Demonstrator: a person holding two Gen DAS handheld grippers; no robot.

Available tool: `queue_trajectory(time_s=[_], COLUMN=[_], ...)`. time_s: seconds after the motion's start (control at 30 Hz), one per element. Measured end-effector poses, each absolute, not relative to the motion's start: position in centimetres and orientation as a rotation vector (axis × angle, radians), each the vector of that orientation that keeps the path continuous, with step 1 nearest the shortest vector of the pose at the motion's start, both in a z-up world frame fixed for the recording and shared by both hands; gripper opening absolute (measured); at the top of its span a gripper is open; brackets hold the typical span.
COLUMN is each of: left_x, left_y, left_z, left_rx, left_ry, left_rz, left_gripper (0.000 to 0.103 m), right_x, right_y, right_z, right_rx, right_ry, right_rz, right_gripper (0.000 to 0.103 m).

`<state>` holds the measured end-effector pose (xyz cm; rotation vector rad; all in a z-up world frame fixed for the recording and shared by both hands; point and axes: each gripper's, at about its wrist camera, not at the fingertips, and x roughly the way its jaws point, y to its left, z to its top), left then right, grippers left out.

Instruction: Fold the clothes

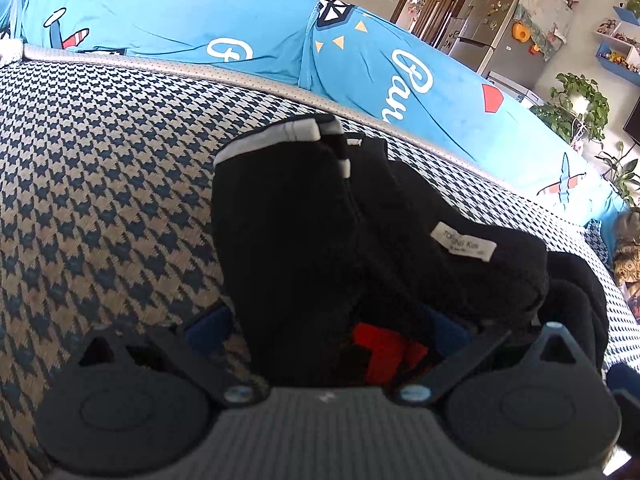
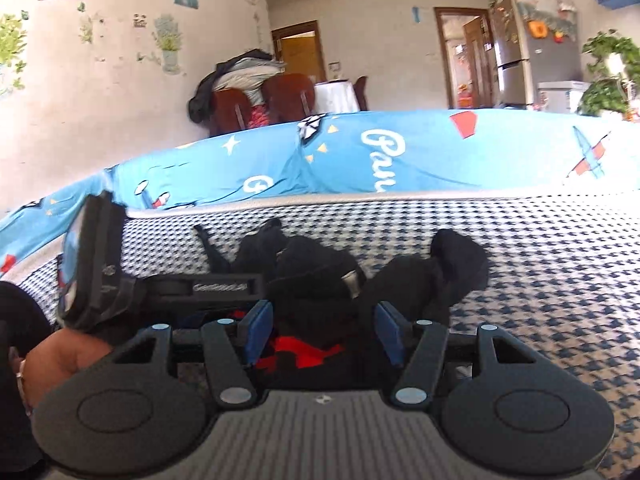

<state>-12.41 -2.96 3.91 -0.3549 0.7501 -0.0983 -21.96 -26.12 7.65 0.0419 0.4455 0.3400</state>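
Black garment [image 1: 360,248] bunched on houndstooth cushion [image 1: 100,200], white tag up, blue cover [image 1: 240,28] behind. My left gripper [image 1: 328,332] – cloth heaped between fingers; grip can't be judged. My right gripper [image 2: 320,336] – approx. half open, pads [image 2: 260,326] off the garment betw. them.

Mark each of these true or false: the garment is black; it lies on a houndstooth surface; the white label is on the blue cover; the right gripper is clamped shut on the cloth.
The black garment is black: true.
It lies on the houndstooth surface: true.
The white label is on the blue cover: false; it is sewn on the garment.
The right gripper is clamped shut: false; its blue pads stand apart, with cloth between them.
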Motion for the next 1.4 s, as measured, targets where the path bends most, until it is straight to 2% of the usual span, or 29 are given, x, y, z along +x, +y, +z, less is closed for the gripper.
queue_trajectory(time_s=[0.37,0.5,0.67,0.83,1.03,1.33,1.4], left_x=[-12.5,-12.5,-12.5,-12.6,-12.6,-12.6,-12.6], left_y=[-3.0,-3.0,-3.1,-3.0,-3.0,-3.1,-3.1], left_z=[3.9,3.9,3.9,3.9,3.9,3.8,3.7], left_rx=[-0.354,-0.354,-0.349,-0.344,-0.339,-0.336,-0.336], left_ry=[0.75,0.749,0.749,0.749,0.75,0.753,0.753], left_rz=[-0.093,-0.094,-0.094,-0.097,-0.1,-0.096,-0.096], left_gripper=[0.103,0.103,0.103,0.103,0.103,0.103,0.103], right_x=[-20.1,-19.1,-18.7,-19.1,-20.1,-22.0,-22.7], right_y=[-26.0,-26.2,-27.6,-29.2,-29.8,-32.8,-32.8], right_z=[7.6,6.7,5.8,5.5,6.0,5.7,6.1], right_rx=[0.013,-0.006,0.016,0.026,0.001,0.067,0.047], right_ry=[0.432,0.461,0.515,0.553,0.528,0.589,0.544], right_rz=[0.184,0.095,-0.05,-0.161,-0.247,-0.387,-0.37], right_gripper=[0.059,0.064,0.065,0.076,0.077,0.077,0.077])
